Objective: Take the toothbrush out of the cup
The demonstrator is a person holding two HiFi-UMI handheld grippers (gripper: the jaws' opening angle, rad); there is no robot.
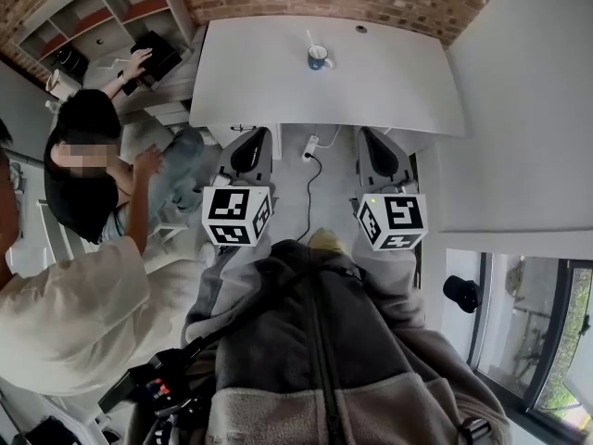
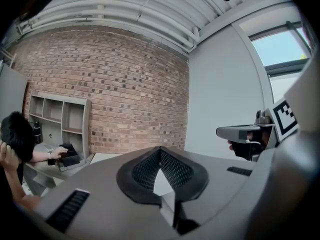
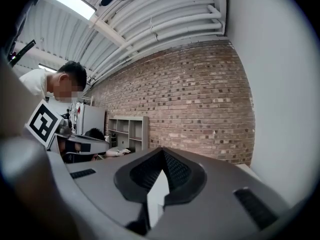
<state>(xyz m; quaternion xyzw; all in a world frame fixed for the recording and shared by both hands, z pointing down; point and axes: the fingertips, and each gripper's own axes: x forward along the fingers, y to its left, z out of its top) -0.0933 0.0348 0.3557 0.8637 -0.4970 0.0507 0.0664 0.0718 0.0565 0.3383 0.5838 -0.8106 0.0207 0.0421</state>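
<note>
A blue cup (image 1: 319, 58) stands near the far edge of the white table (image 1: 269, 82), with a white toothbrush (image 1: 311, 41) sticking up out of it. Both grippers hang low in front of my body, short of the table's near edge and far from the cup. The left gripper (image 1: 248, 152) (image 2: 160, 150) has its jaws together, with nothing between them. The right gripper (image 1: 378, 156) (image 3: 162, 152) is shut and empty too. Both gripper views point up at the brick wall and ceiling, so neither shows the cup.
A seated person (image 1: 88, 156) reaches toward a shelf unit (image 1: 93, 21) left of the table. Another person in white (image 1: 56, 313) stands close at my left. A power strip with its cable (image 1: 310, 146) lies on the floor under the table's near edge. A window (image 1: 547, 341) is at right.
</note>
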